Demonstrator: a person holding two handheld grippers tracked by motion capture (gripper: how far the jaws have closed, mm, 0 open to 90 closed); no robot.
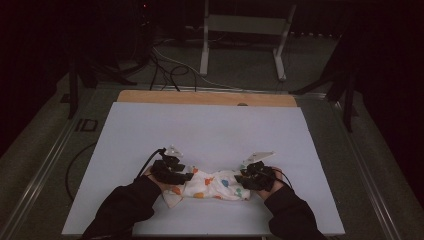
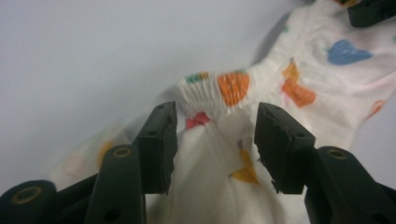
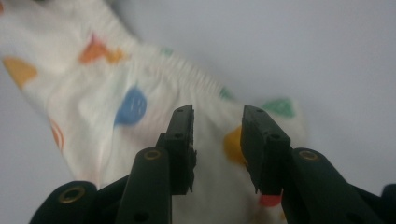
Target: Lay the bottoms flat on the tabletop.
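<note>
I am poising both spread-jawed grippers, left [image 2: 215,140] and right [image 3: 217,144], over the cloth [image 1: 212,186] at lower centre; each should bite its elastic hem squarely.

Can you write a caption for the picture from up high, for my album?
Two hand-held grippers, left gripper and right gripper, meet at the ends of a spotty white cloth on a white table.
</note>
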